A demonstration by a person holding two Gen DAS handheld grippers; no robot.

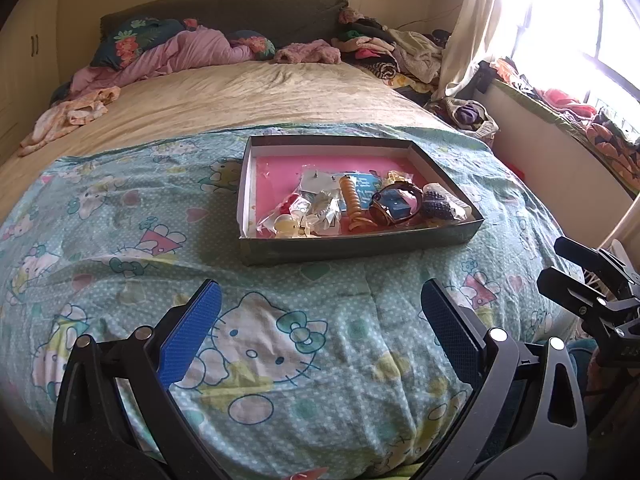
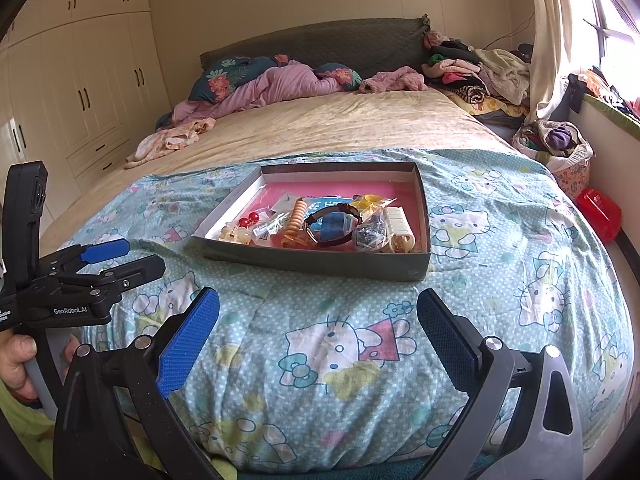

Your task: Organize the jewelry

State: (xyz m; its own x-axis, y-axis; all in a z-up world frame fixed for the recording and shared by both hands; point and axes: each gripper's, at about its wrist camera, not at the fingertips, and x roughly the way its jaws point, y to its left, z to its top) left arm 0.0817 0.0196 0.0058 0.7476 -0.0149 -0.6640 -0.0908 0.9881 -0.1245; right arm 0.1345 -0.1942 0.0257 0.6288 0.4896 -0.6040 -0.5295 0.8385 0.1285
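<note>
Two handheld grippers hover low over the foot of a bed, each with its blue-padded fingers spread wide apart and holding nothing: the left gripper and the right gripper both face a shallow cardboard box that lies near them on the bedding. The box rests flat on a pale teal quilt printed with cartoon cats and hearts, which covers the near part of the mattress. Inside the box, on a pink lining, the jewelry is crowded toward the near side: an orange coiled band, a dark wristwatch looped around a blue card, red bead earrings, a cream hair clip, and several small clear packets whose contents are too small to make out. Beyond the quilt, a beige sheet stretches to a dark green padded headboard. A crumpled pink blanket and a floral pillow lie at the head of the bed. A heap of clothes sits at the far right corner, near a cream curtain and a bright window. Cream wardrobe doors with dark handles line the left wall. A red container lies beside the bed on the right.
</note>
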